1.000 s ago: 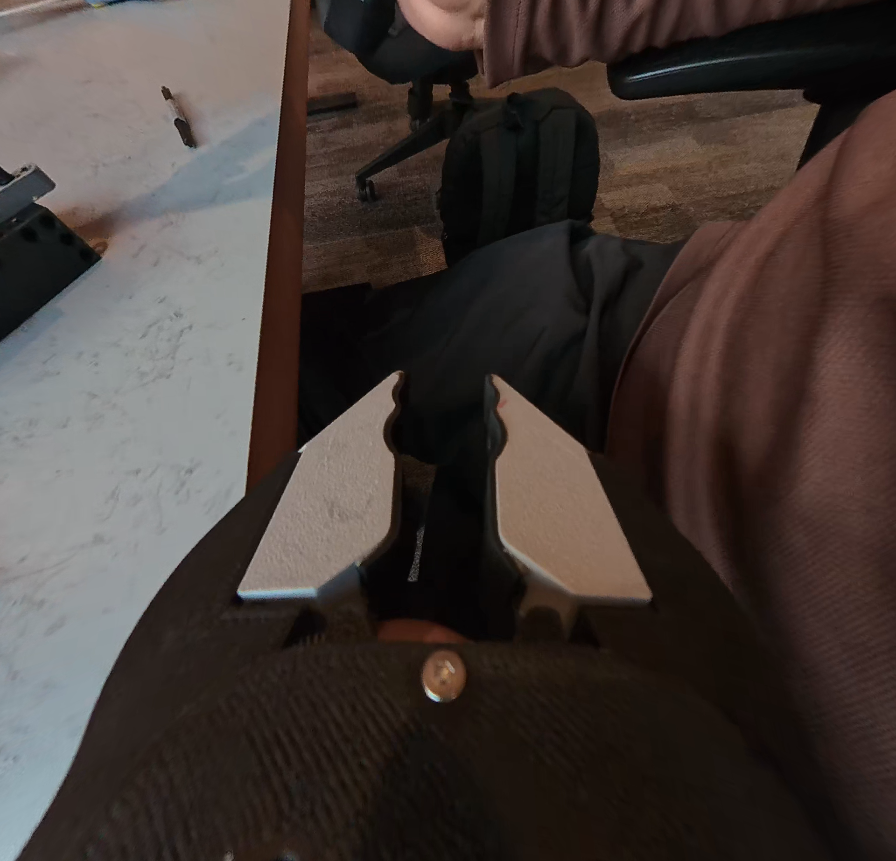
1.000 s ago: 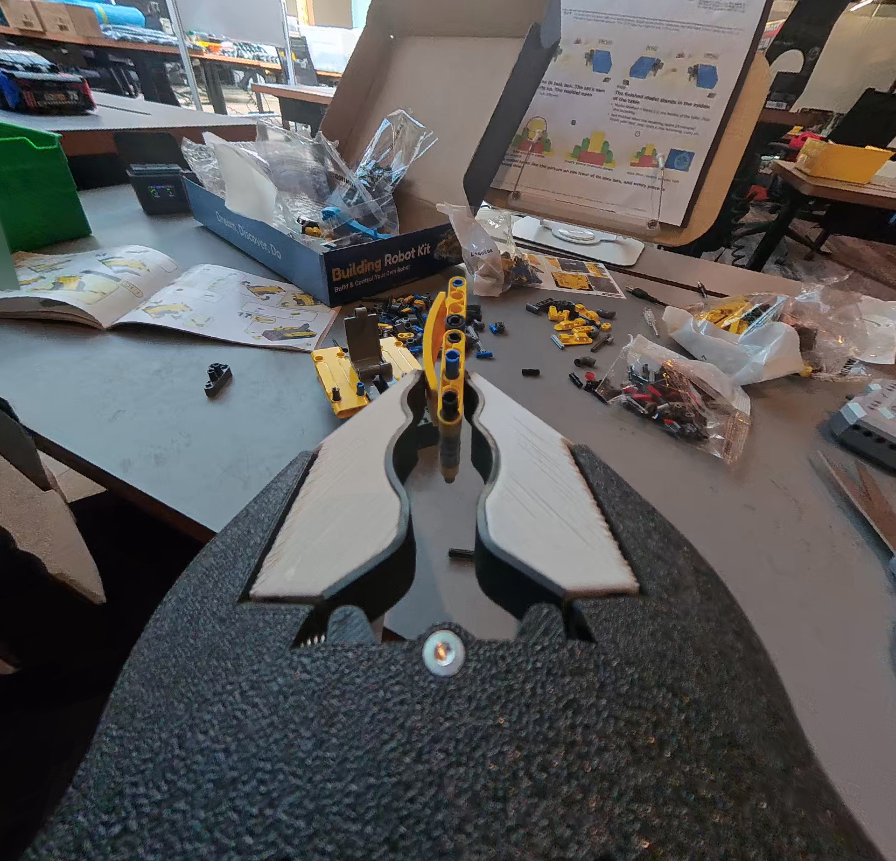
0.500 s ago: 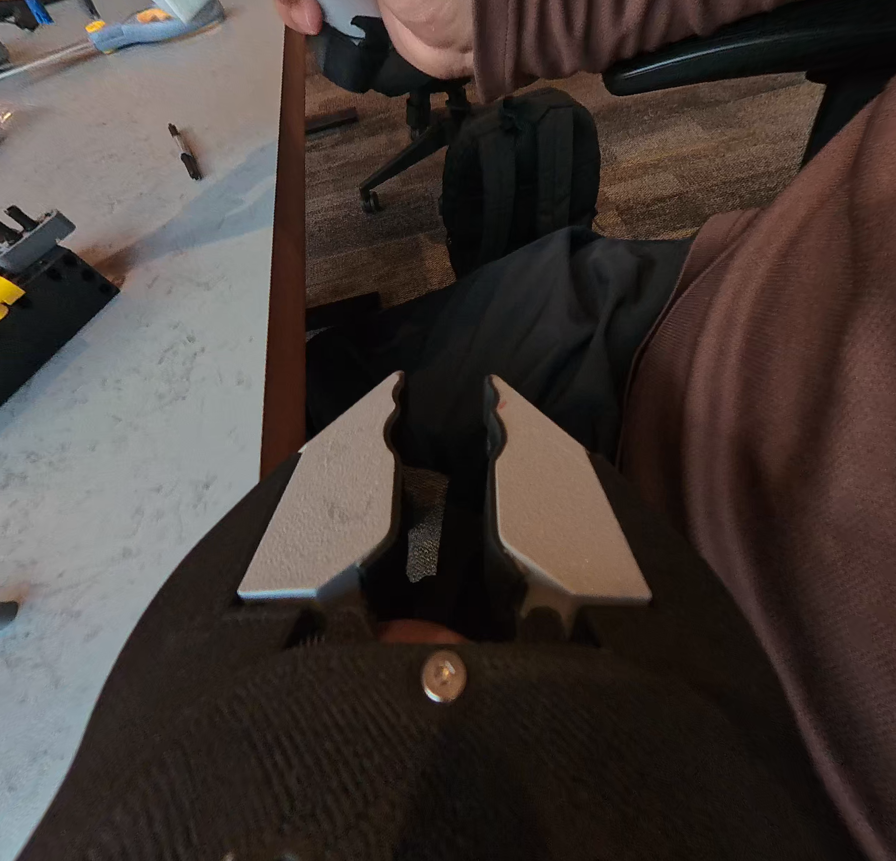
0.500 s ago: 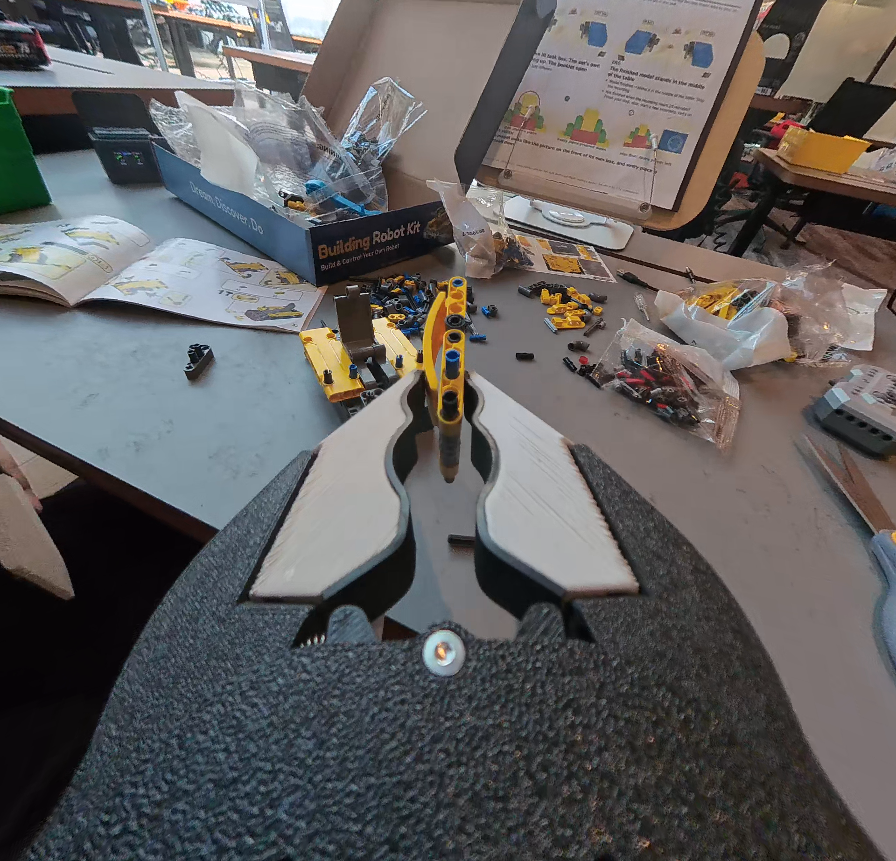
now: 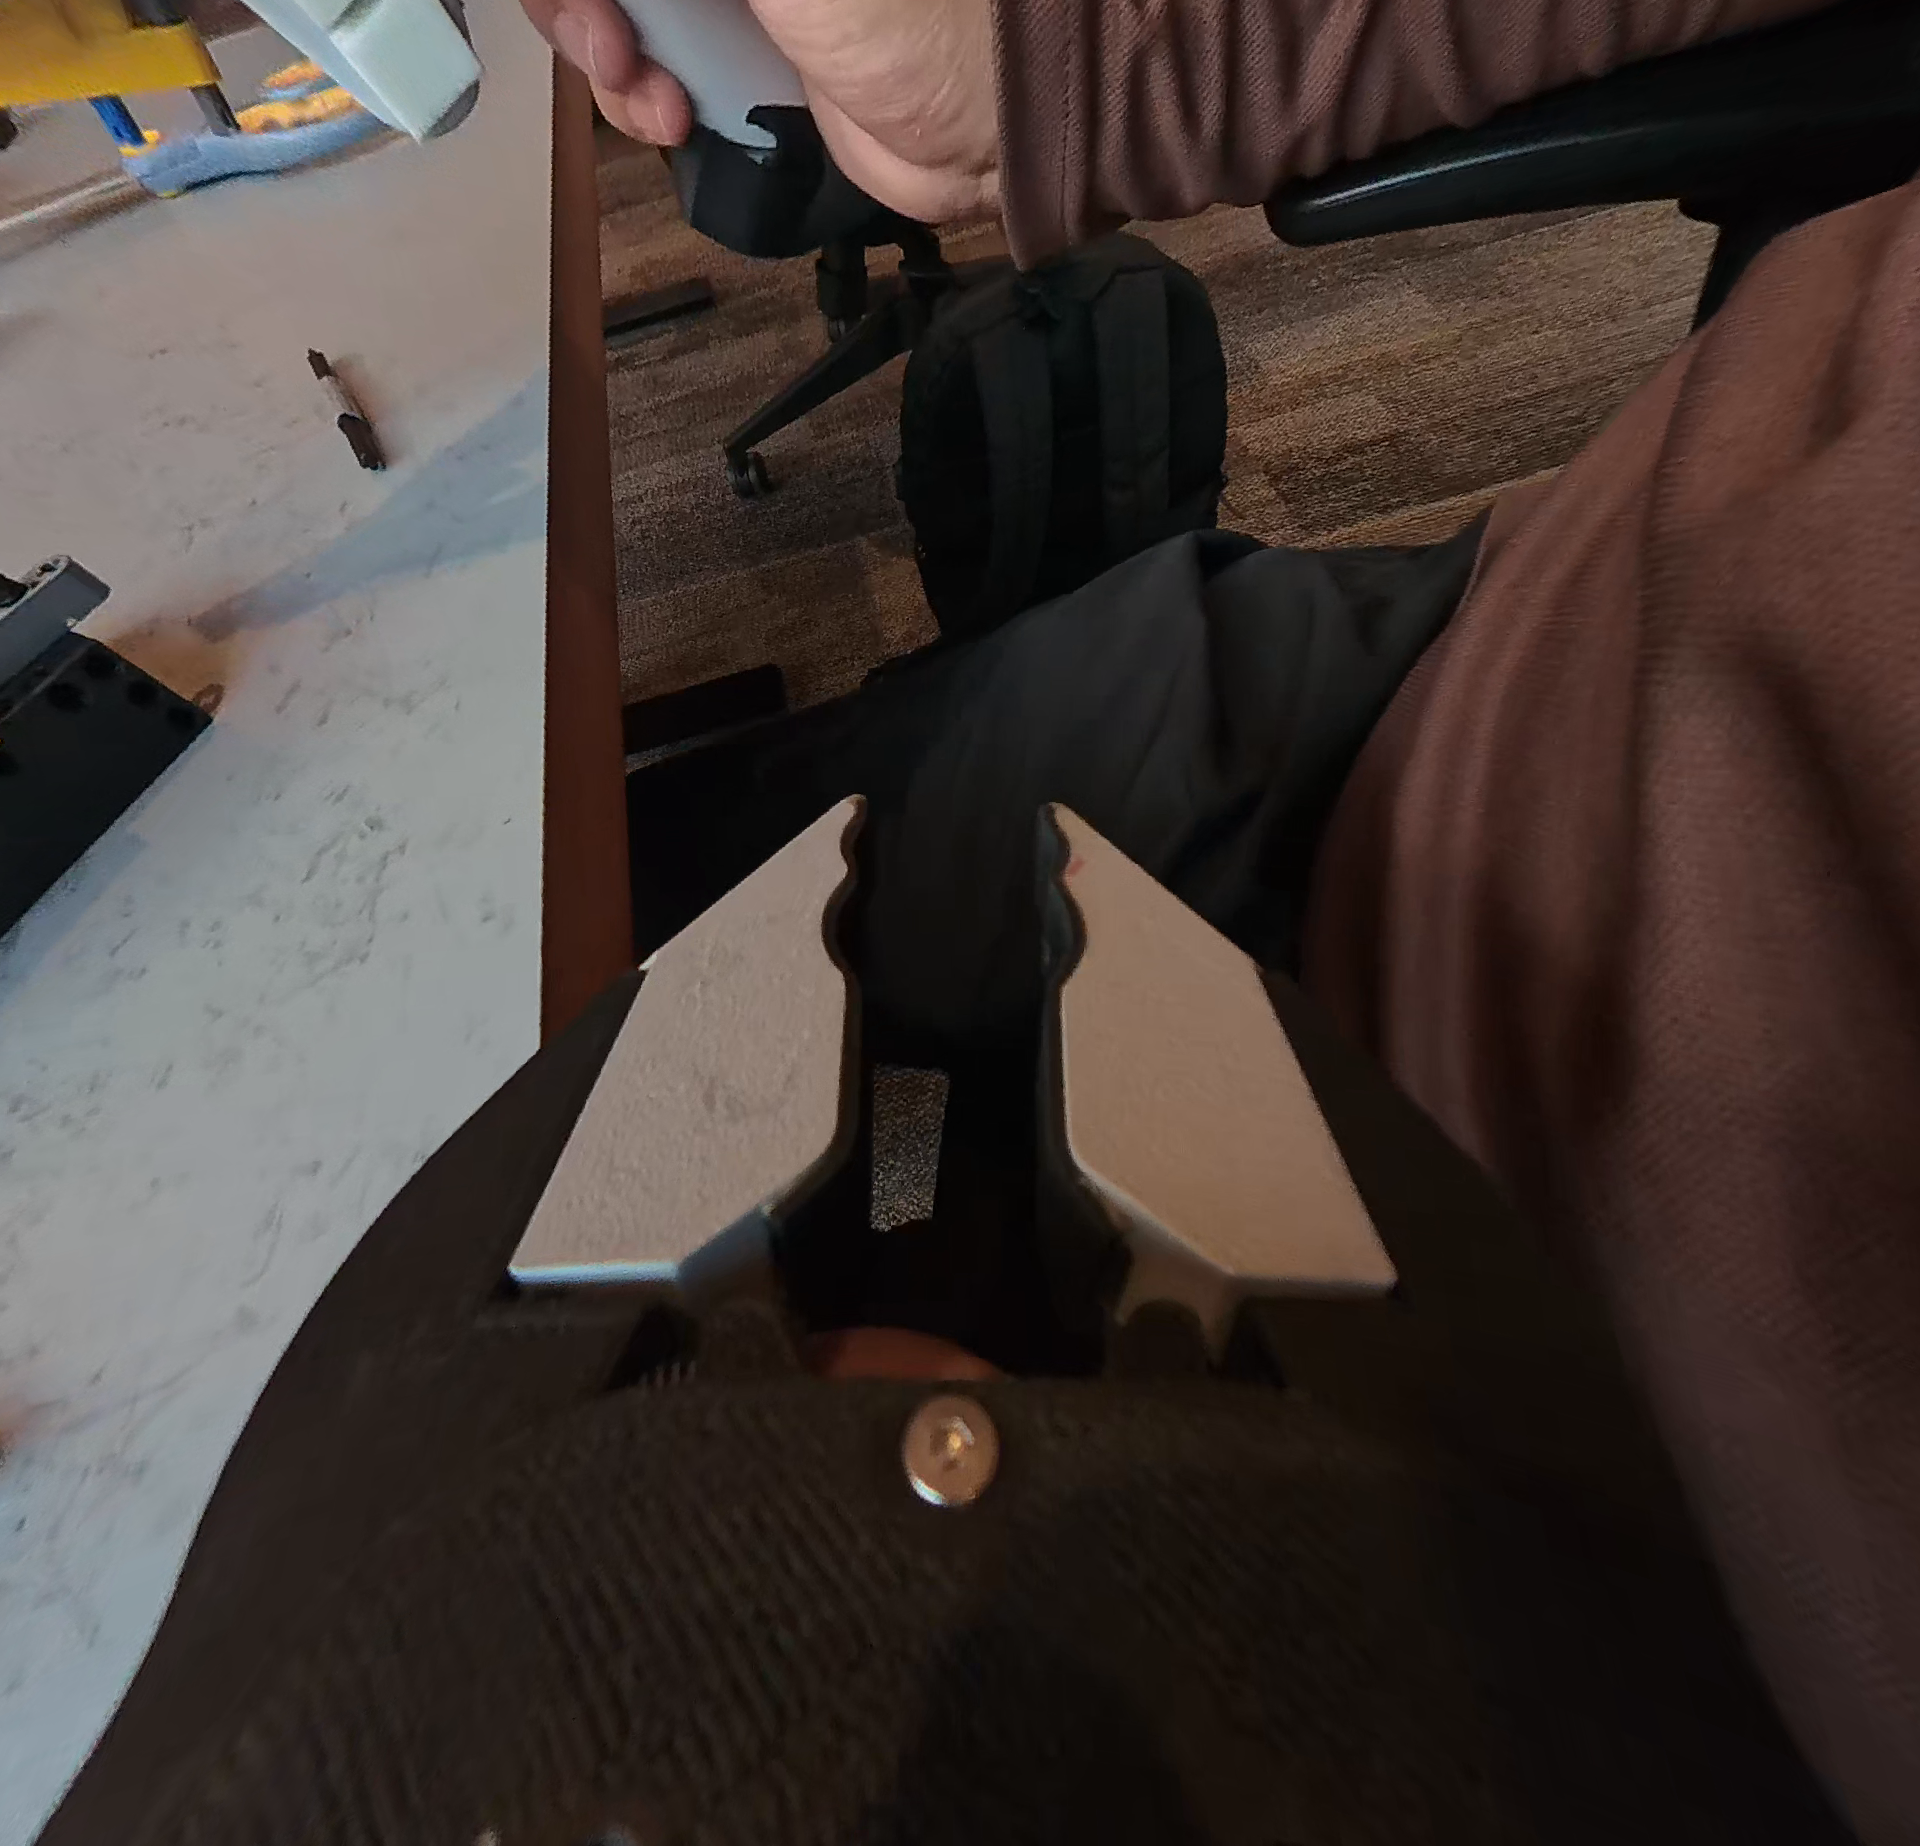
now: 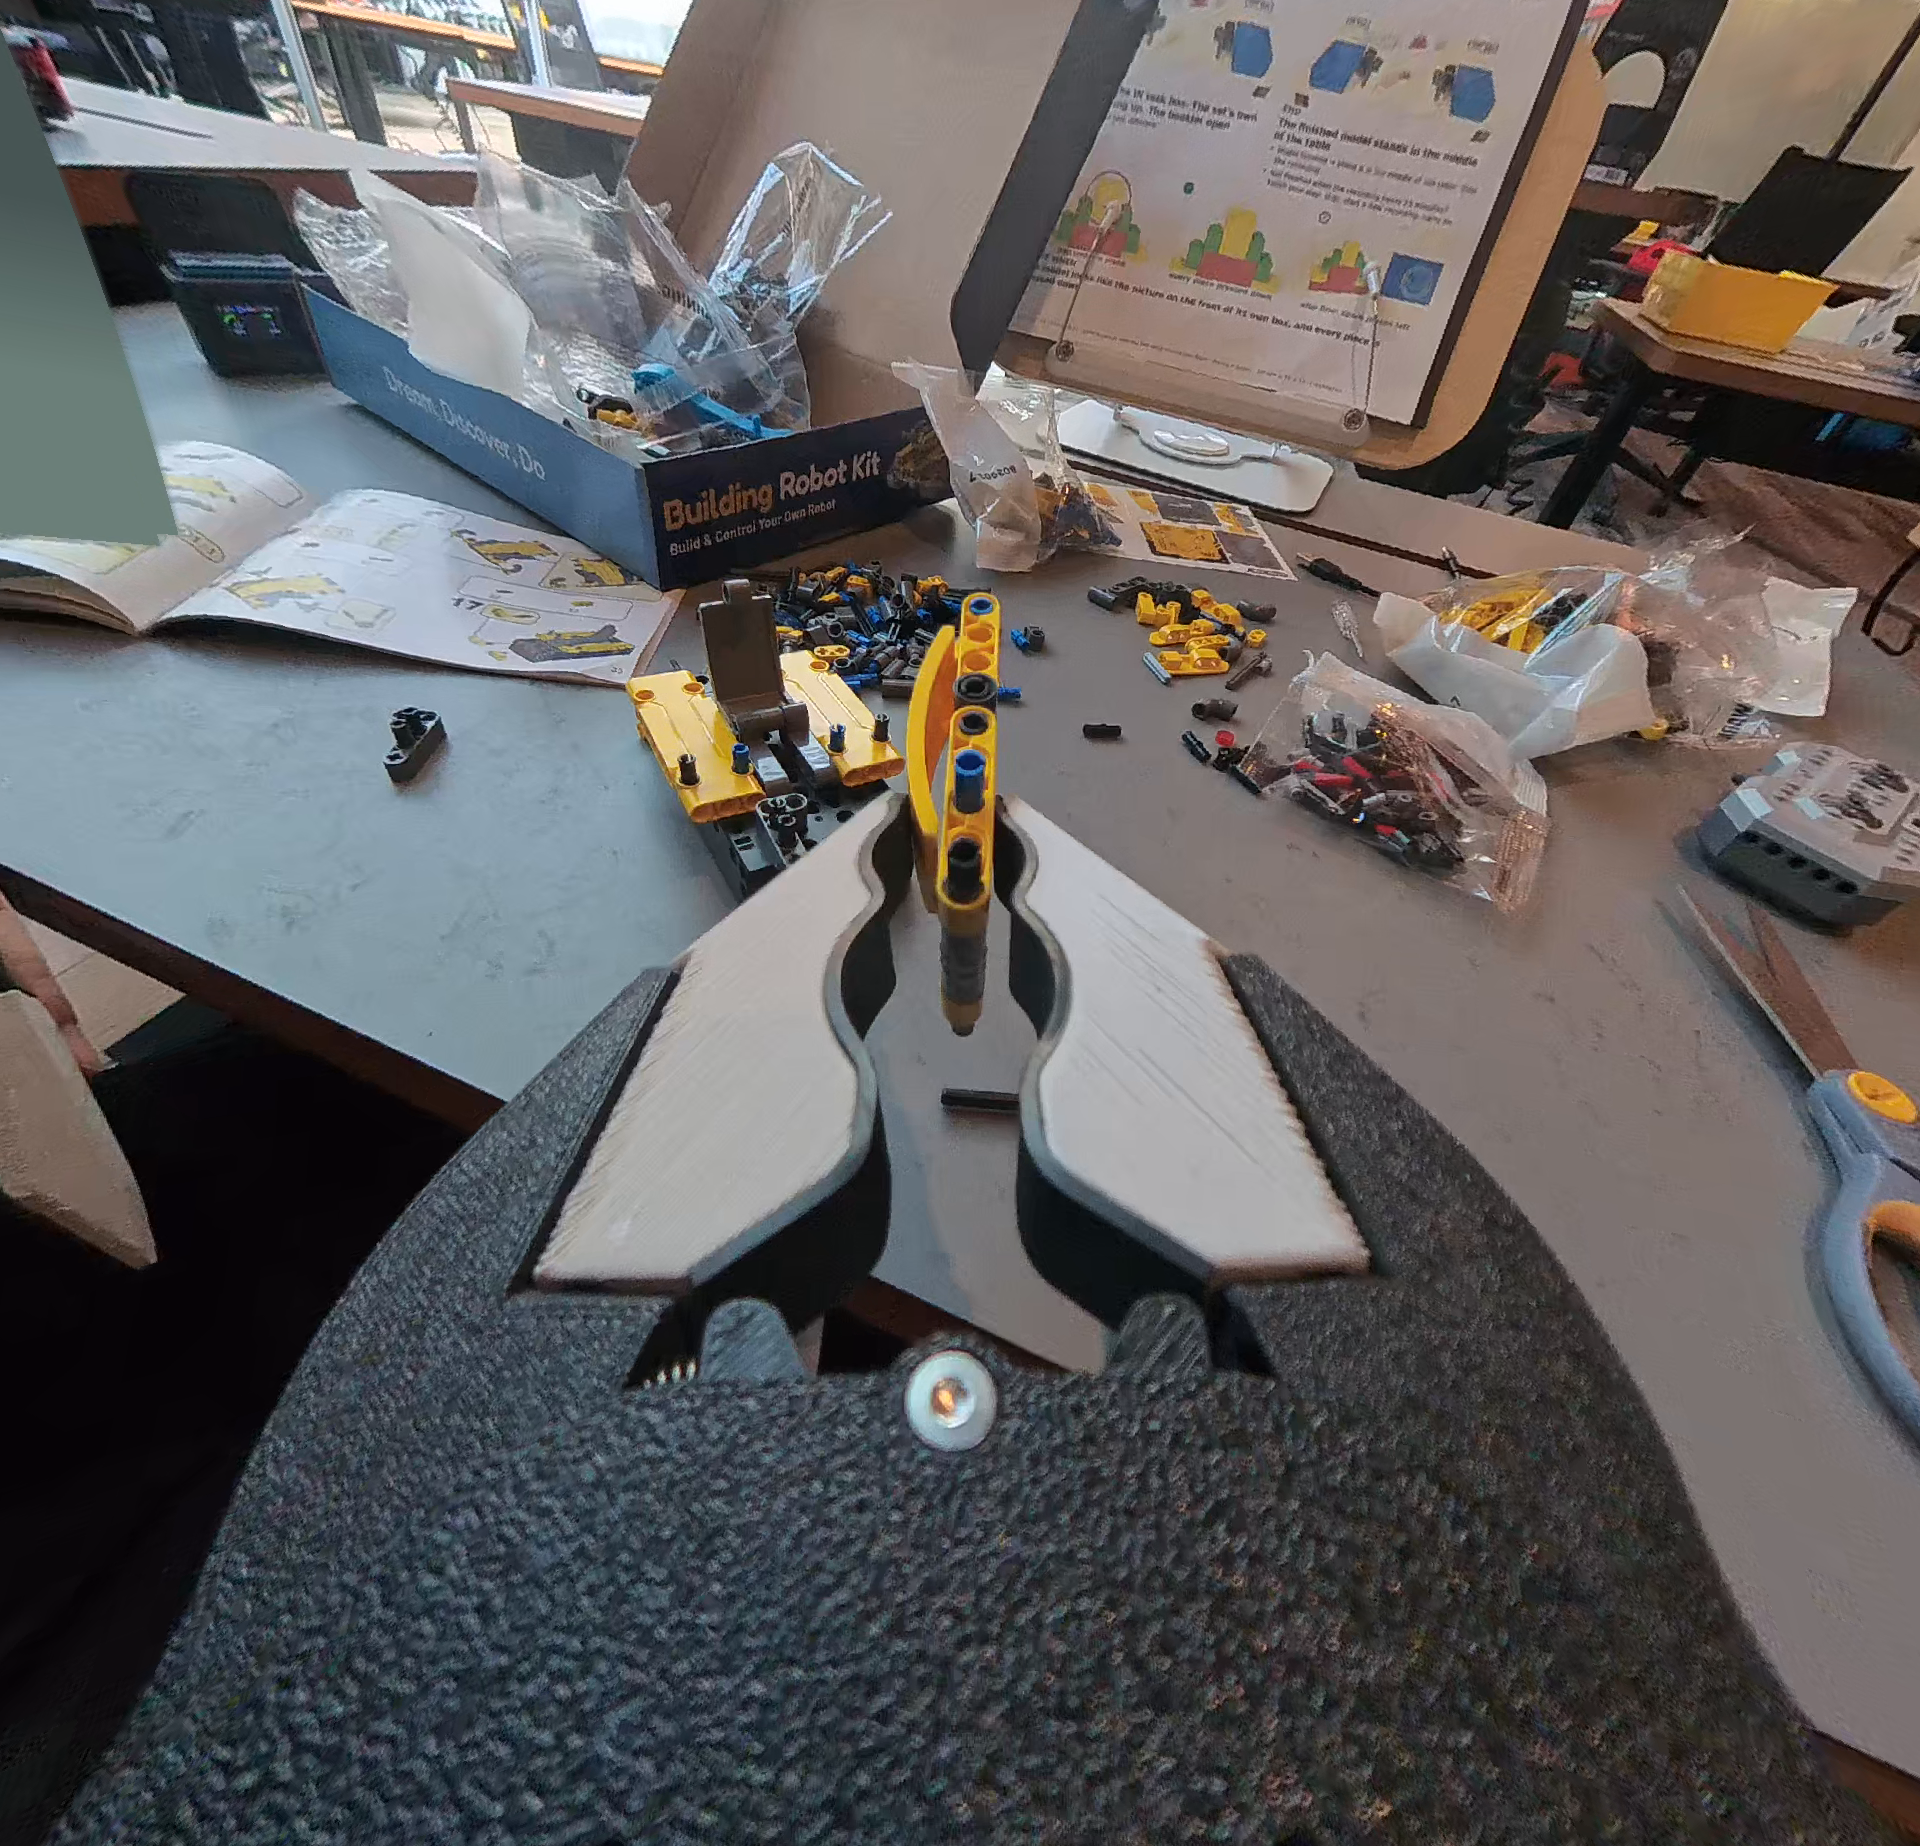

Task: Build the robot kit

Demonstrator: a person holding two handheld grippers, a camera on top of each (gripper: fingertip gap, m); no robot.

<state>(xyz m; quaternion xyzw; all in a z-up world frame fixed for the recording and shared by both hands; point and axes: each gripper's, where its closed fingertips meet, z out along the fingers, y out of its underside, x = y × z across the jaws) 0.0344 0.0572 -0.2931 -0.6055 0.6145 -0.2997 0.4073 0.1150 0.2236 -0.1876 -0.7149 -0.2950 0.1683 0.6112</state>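
While the right gripper [image 6: 958,840] hangs over the near part of the grey table [image 6: 260,861], its pale fingers [image 6: 748,1069] pinch a slim yellow plastic building beam [image 6: 964,757] studded with black and blue pins; the beam stands upright between the fingertips, a curved yellow panel fixed along its left side and a dark axle hanging from its lower end; a short black pin [image 6: 979,1100] lies on the table under the gap between the fingers. Just beyond the tips sits a partly built yellow and dark grey model [image 6: 764,731] with a grey seat-shaped piece rising from it; behind that lies a scatter of small black, blue and yellow parts [image 6: 873,612]. An open blue cardboard kit box [image 6: 623,477] stuffed with clear plastic bags stands farther back, with an open instruction booklet [image 6: 395,581] to its left and a printed sheet on a wooden stand [image 6: 1299,165] to its right. A clear bag of small dark and red parts [image 6: 1392,778] lies to the right, near a grey block with holes [image 6: 1818,840]; grey-handled scissors [image 6: 1849,1173] lie at the right edge.

As for the left gripper [image 5: 951,840], it is held off the table beside its brown edge [image 5: 582,653], over a lap in dark cloth [image 5: 1143,716]; its silver fingers [image 5: 727,1069] stand spread with nothing between them. A hand [image 5: 831,40] in a brown sleeve grips the other tool's pale handle at the top; a black backpack [image 5: 1060,425] stands on the carpet beyond.
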